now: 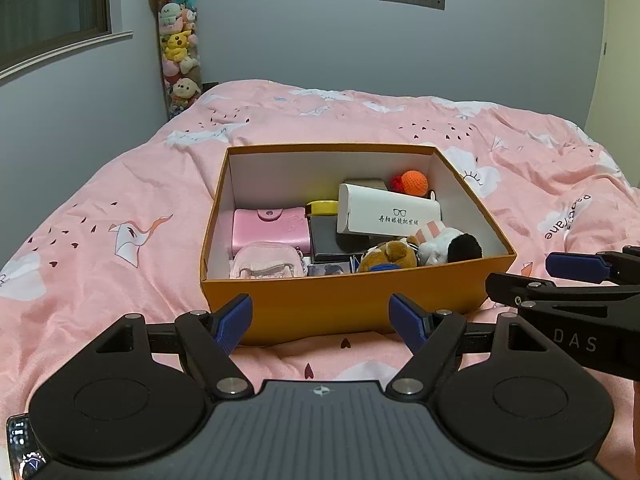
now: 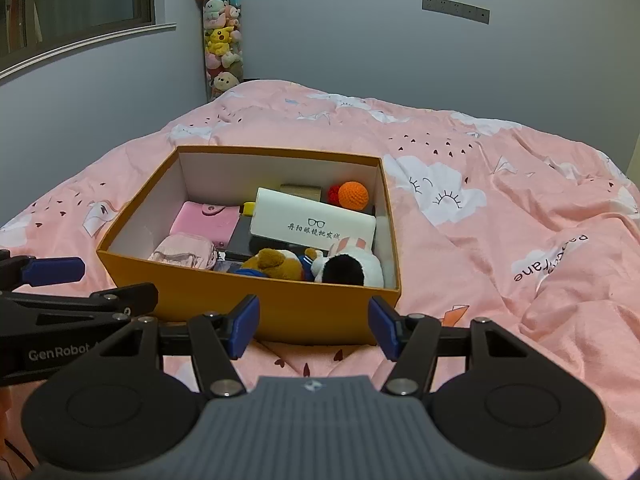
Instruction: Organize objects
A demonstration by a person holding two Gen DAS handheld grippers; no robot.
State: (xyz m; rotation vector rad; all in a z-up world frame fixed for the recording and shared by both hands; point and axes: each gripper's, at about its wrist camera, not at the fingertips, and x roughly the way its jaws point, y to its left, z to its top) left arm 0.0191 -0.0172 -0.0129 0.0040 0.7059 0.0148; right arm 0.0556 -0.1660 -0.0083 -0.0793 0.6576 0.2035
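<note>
Orange box (image 1: 352,300): rigid card, white inside, open-topped, sits mid-bed on the pink quilt (image 1: 100,280), likely the collecting bin.
White glasses case (image 1: 386,212): smooth, oblong, propped across a dark flat case.
Pink pouch (image 1: 270,230): glossy, snap-flapped, lies flat.
2 plush toys (image 1: 420,250): soft, against the near wall.
Orange ball (image 1: 414,182): crocheted, far corner.
Left claw (image 1: 320,322), right claw (image 2: 314,326): both open, empty, poised before the box.
</note>
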